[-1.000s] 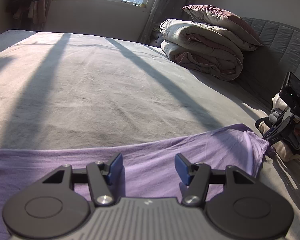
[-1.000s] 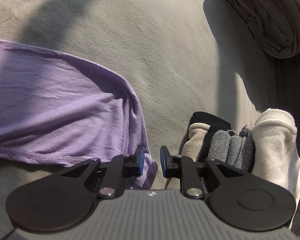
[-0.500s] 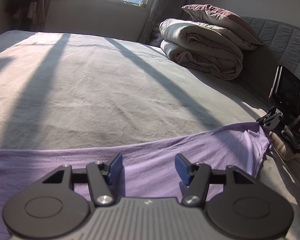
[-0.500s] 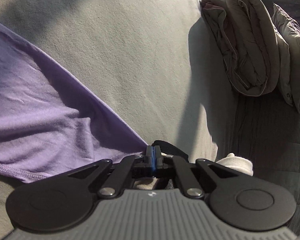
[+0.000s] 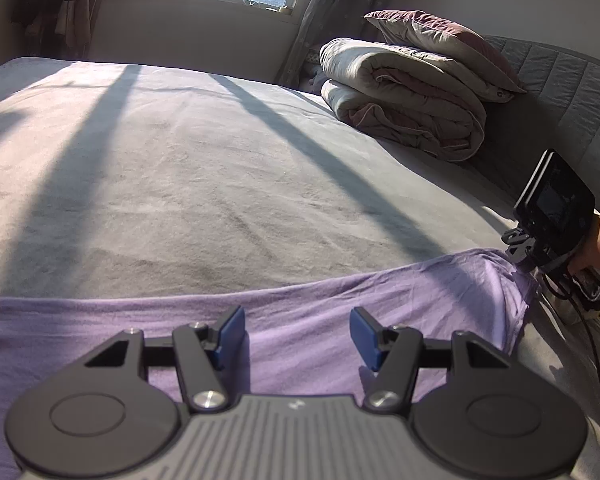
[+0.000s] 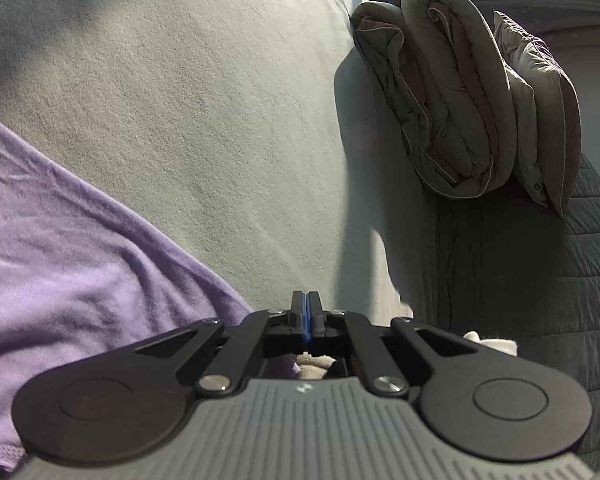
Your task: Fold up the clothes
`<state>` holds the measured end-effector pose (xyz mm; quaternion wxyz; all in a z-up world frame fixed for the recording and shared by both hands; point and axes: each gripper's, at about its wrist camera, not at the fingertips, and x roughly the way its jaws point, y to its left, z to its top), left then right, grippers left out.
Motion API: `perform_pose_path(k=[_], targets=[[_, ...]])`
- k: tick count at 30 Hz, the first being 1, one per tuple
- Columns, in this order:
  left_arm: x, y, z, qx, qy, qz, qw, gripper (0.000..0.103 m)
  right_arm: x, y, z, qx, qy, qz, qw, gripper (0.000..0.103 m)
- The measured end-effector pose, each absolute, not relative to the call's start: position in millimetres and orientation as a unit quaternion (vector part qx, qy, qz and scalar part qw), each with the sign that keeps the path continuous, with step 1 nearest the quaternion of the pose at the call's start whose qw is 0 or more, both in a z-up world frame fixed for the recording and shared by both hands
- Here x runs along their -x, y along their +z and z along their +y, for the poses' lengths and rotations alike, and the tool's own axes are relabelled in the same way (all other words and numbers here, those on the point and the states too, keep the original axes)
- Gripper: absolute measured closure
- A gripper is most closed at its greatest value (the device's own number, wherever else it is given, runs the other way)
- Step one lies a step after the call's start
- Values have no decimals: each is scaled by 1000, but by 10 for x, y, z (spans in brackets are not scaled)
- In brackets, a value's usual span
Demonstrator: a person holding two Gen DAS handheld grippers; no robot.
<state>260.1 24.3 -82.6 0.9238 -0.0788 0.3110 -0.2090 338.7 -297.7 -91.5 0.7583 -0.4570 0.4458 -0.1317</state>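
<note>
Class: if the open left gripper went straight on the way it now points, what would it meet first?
Probably the flat purple cotton garment spread under the left gripper, then the grey bed sheet; depth is uncertain.

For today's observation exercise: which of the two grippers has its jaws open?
The left gripper: its blue pads stand apart above the purple garment. The right gripper has its pads pressed together.

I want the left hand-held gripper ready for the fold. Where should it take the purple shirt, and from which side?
Probably the straight far edge of the purple shirt, just ahead of the open left hand-held gripper. Come from the near side, low over the flat cloth; that edge lies free on the bed.
</note>
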Motion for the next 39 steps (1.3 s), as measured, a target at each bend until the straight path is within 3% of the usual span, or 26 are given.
perform_pose_path(k=[8, 14, 17, 20, 24, 35, 39], targets=[[-2595, -824, 248, 77, -209, 311, 924, 43, -3284, -246, -2889, 358, -88, 471, 801, 91], [-2600, -812, 258, 81, -210, 312, 923, 43, -2420, -177, -3062, 144, -137, 411, 890, 90], [-2612, -814, 268, 87, -210, 313, 922, 43, -2038, -272, -3279, -31, -181, 361, 914, 90], [-2608, -816, 248, 80, -209, 312, 923, 43, -1717, -401, -3369, -209, -207, 280, 914, 90], [-2603, -823, 228, 72, -209, 312, 924, 42, -1650, -542, -3440, -359, -232, 216, 878, 89], [-2601, -825, 218, 71, -209, 311, 924, 41, -1758, -605, -3337, -426, -326, 144, 832, 87], [-2602, -822, 226, 74, -210, 312, 924, 41, -1863, -626, -3295, -408, -338, 136, 838, 77]])
